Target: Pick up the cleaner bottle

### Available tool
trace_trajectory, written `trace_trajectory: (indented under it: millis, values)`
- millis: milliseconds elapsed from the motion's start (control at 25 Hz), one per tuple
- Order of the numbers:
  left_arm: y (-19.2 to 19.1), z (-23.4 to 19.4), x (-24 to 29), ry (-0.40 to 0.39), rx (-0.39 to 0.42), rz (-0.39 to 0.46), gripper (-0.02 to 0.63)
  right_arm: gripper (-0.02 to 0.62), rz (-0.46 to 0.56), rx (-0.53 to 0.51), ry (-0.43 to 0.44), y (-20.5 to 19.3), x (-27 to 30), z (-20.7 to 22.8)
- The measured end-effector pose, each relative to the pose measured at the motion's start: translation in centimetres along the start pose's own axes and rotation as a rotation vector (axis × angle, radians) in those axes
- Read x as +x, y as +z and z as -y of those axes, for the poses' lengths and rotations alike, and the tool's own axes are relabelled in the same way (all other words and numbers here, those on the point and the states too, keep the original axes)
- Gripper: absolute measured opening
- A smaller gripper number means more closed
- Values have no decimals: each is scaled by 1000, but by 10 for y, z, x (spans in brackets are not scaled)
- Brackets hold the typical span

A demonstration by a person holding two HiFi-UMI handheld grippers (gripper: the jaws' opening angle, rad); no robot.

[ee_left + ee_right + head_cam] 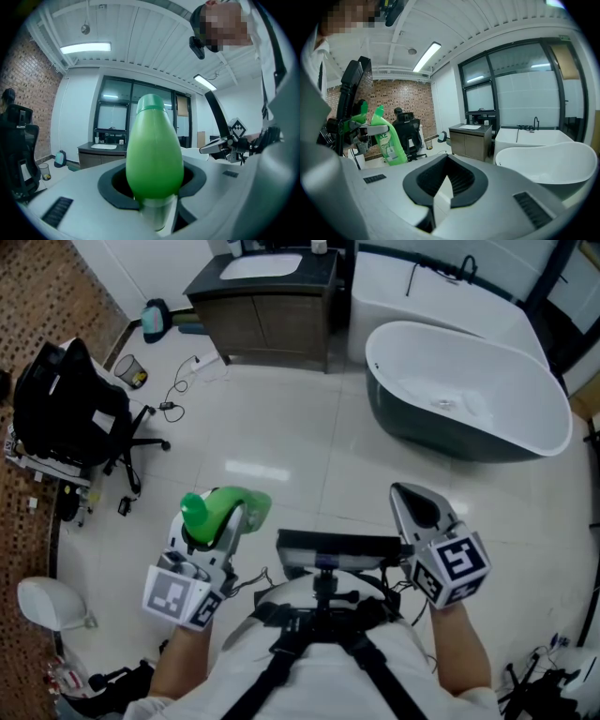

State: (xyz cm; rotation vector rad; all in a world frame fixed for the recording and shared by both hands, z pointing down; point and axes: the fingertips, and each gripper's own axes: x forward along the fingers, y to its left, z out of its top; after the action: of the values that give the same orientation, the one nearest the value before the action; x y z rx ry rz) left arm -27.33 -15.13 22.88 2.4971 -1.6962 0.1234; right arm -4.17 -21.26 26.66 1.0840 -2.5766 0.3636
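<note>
Green plastic fills my left claw: the cleaner bottle (pixel 154 154) sits between the jaws of my left gripper (pixel 234 521), which are spread fairly wide and pressed against its sides. From that gripper's own view the bottle's rounded body rises straight out of the dark throat between the jaws and blocks most of what lies ahead. Seen from my right gripper's view, the bottle stands nearly upright with its angled neck at the top and a label on its side, and the left claw grips it high up.

From my head, the bottle is in the air in front of my chest on my left side, well above the pale tiled floor (pixel 281 456).

My right gripper (pixel 405 493) is level with it on the other side, well apart from the bottle. Its jaws are pressed together with nothing between them.

Ahead of me on the floor stands a bathtub (pixel 469 395), white inside and dark outside. To its left is a dark wooden vanity cabinet (pixel 267 306) with a white sink (pixel 261 266) set in its top. A black office chair (pixel 70 409) stands far to the left, at the edge of the tiles, with a small waste bin (pixel 131 371) near it.
</note>
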Motion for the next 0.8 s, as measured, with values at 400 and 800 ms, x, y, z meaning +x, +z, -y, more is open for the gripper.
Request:
trace_trajectory:
  millis: [400, 800]
  values:
    - [-1, 1, 0, -5, -2, 1, 173, 0, -5, -10, 2, -3, -1, -1]
    - [-2, 6, 0, -8, -5, -2, 173, 0, -12, -16, -3, -7, -6, 1]
